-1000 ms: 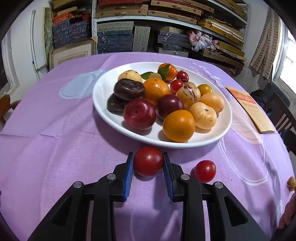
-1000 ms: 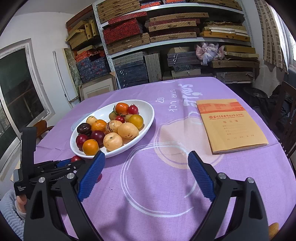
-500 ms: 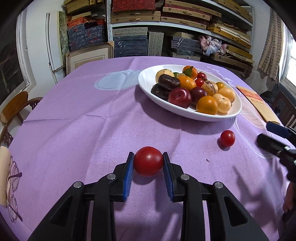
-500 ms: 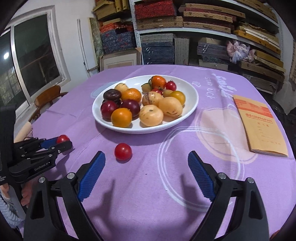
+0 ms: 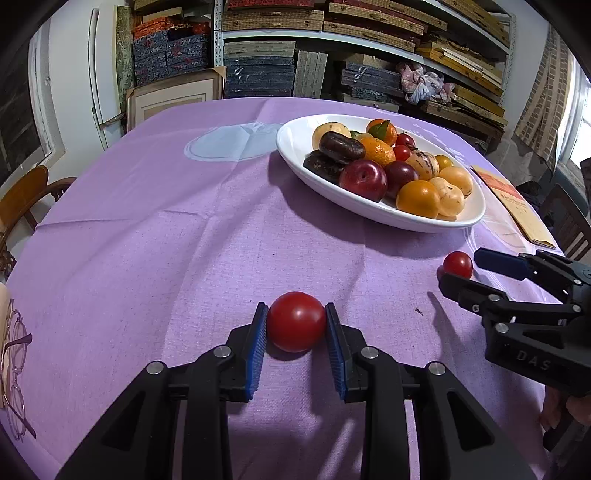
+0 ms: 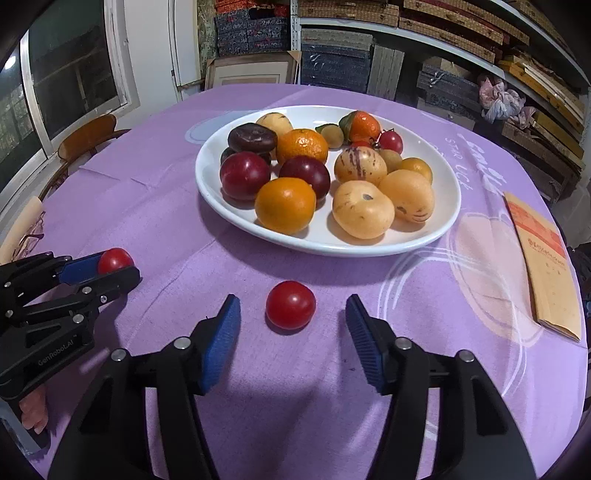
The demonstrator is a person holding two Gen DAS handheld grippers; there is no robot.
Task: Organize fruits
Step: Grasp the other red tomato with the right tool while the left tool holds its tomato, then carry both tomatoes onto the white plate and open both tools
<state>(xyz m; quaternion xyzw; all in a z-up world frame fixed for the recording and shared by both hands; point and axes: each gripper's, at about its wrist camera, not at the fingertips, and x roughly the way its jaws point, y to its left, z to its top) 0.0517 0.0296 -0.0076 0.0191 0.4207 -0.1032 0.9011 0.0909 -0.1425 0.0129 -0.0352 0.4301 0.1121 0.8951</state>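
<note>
- Tomatoes are sitting on the purple cloth (image 5: 155, 221), both at about 6 o'clock of the plate (image 6: 448, 206) of fruit.
- Left gripper (image 5: 296, 325) is clamping the big tomato (image 5: 296, 321) between its blue pads.
- Right gripper (image 6: 291, 325) is straddling the small tomato (image 6: 290, 304); its jaws have just been closing, pads not touching it.

A cluttered storeroom-like room in a home — a dining spot is set among storage. Metal shelving (image 5: 369, 33) along the back wall is packed with flat cloth-covered and woven boxes (image 6: 336, 66). A table under a purple tablecloth (image 5: 166, 221) is seen with a white plate (image 6: 207, 177) of fruit, wooden chairs (image 5: 26, 195) at its edge, a framed picture (image 5: 173, 96) leaned against the shelves — windows (image 6: 44, 85) to the side.
</note>
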